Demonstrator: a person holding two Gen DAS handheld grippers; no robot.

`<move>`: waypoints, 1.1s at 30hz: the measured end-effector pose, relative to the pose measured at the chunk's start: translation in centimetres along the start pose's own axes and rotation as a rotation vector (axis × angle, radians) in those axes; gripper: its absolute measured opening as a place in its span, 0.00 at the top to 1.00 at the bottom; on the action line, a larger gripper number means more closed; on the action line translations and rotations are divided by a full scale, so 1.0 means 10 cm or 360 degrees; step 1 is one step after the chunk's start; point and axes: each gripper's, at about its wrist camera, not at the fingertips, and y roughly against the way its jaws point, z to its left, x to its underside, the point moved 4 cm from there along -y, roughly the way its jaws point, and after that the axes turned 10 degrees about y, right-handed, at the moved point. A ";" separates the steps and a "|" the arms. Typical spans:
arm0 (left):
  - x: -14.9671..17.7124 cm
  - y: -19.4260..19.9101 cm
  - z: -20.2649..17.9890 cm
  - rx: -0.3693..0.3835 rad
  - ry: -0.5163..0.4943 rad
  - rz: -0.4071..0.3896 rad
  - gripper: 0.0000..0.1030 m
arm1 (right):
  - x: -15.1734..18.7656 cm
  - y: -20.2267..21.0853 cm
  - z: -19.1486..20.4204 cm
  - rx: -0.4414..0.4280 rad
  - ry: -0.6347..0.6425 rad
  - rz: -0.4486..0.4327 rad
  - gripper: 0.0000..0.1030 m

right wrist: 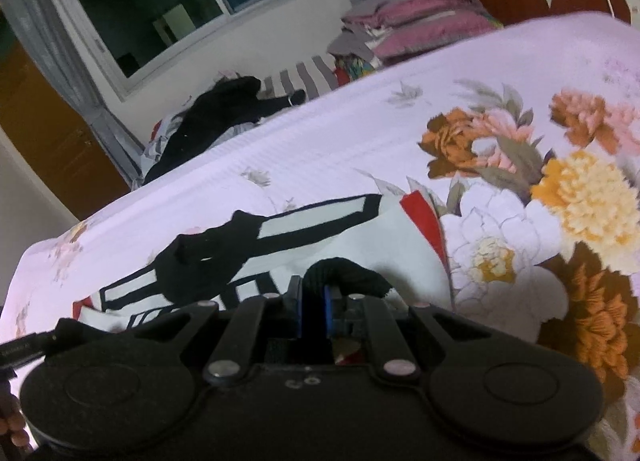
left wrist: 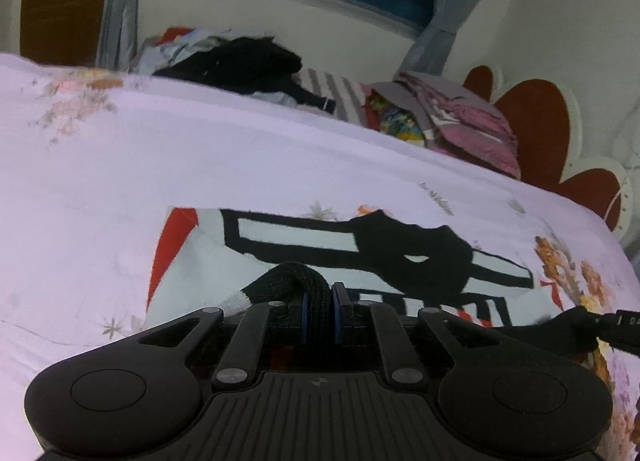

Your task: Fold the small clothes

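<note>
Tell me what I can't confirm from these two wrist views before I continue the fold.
- Near hem of the garment: hidden under the left gripper body, left wrist view.
- Same in the right view: right gripper body covers it.
- Far clothes pile: blurred, items indistinct.
- Garment type: unclear.

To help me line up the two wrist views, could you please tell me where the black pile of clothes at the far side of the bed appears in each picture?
Left wrist view: the black pile of clothes lies upper centre-left, below the window.
Right wrist view: the same pile lies left of centre, below the window.
Shared landmark: the folded pink bedding stack, right of the pile in both.
</note>
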 end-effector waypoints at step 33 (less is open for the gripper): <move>-0.06 -0.62 -0.01 -0.0039 -0.0175 0.0154 0.53 | -0.26 -0.26 -0.22 -0.0068 0.0256 -0.0044 0.40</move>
